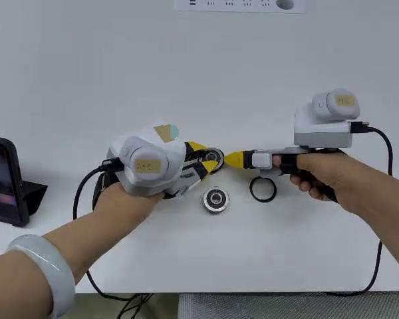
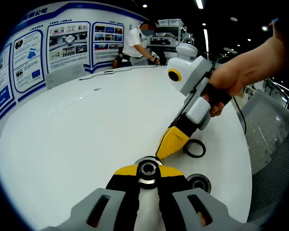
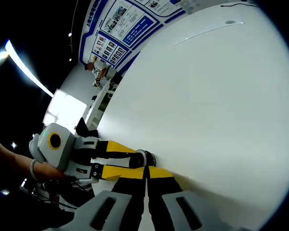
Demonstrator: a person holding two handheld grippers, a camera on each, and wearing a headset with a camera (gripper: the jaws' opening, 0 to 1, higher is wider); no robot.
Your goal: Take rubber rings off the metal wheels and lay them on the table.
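**Inspector:** White table (image 1: 186, 80), orderly. Your left gripper (image 1: 205, 165) is clamped on a metal wheel (image 1: 213, 158). Your right gripper (image 1: 231, 159), jaws pressed together, touches that wheel's rim. Whether rubber is caught, I cannot tell.

**Operator:** Advice?

**Inspector:** Brace the wheel rigid and peel outward from its rim. A second wheel (image 1: 215, 199) lies just in front of it, a loose ring (image 1: 263, 189) near its right.
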